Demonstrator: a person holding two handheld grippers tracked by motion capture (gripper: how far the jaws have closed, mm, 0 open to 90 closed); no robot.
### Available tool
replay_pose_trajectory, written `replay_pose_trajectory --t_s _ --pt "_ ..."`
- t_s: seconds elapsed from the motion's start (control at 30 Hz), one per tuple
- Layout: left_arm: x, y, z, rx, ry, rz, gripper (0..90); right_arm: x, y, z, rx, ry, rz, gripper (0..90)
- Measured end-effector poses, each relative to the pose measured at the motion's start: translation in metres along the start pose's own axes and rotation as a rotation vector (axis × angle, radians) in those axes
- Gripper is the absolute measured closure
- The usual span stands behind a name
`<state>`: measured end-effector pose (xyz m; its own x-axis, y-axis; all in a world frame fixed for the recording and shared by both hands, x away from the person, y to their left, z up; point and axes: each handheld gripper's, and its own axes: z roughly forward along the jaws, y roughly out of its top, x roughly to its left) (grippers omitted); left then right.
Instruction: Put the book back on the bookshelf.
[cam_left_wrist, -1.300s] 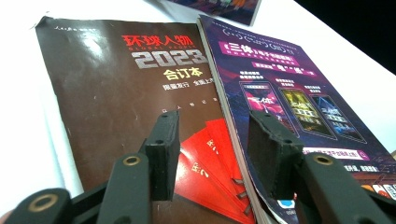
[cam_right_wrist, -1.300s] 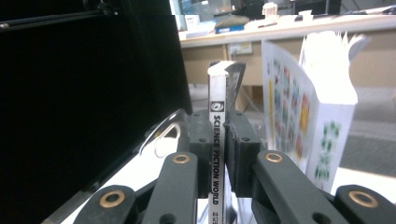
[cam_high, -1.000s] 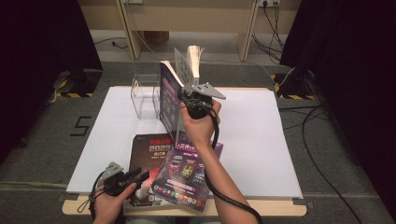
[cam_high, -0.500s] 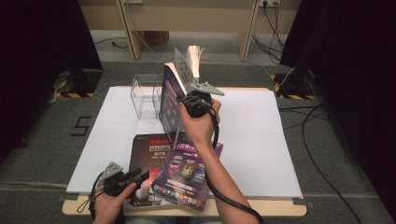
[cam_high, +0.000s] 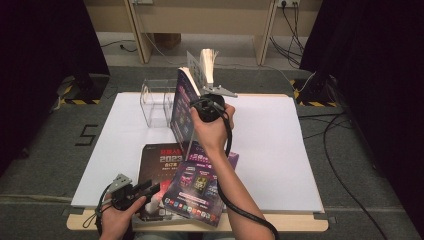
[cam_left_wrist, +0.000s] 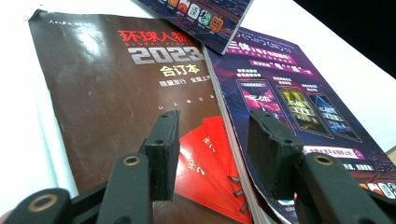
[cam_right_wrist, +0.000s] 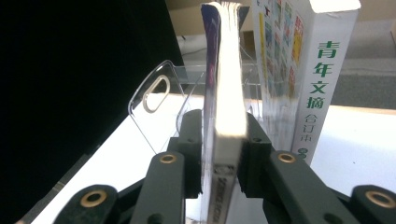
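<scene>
The left gripper (cam_high: 150, 189) rested low at the table's (cam_high: 280, 150) near edge, jaws spread and pinching nothing, with the brown magazine (cam_left_wrist: 112, 93) under them and the purple magazine (cam_left_wrist: 289, 107) just to their right. Ahead of it stood a clear rack (cam_high: 155, 102). Further right, the right gripper (cam_high: 202, 102) had just been opening, yet its pads flanked an upright book (cam_right_wrist: 224, 93) edge-on; whether they pressed it was unclear. A white-spined book (cam_right_wrist: 322, 79) stood just right of that.
</scene>
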<state>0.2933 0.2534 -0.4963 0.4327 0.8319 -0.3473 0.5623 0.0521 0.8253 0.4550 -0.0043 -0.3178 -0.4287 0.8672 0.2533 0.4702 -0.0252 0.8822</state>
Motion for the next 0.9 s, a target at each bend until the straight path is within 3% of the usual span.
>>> replay_pose_trajectory --t_s 0.4,0.63,0.73,0.9 --pt "-0.0003 -0.0001 0.0003 0.002 0.000 0.004 53.7 0.0001 -0.0013 0.0020 -0.011 -0.013 -0.014 74.9" --pt "-0.0007 -0.0005 0.0013 0.004 -0.002 0.004 53.6 -0.0022 0.0019 0.0059 0.035 -0.047 -0.022 81.9" --pt "-0.0002 -0.0006 0.0011 0.009 -0.001 0.007 53.6 -0.0028 0.0034 0.0059 0.039 -0.031 0.000 82.9" --pt "-0.0002 -0.0005 0.0009 0.006 -0.002 0.005 53.6 0.0045 0.0032 0.0061 0.011 -0.009 -0.036 83.2"
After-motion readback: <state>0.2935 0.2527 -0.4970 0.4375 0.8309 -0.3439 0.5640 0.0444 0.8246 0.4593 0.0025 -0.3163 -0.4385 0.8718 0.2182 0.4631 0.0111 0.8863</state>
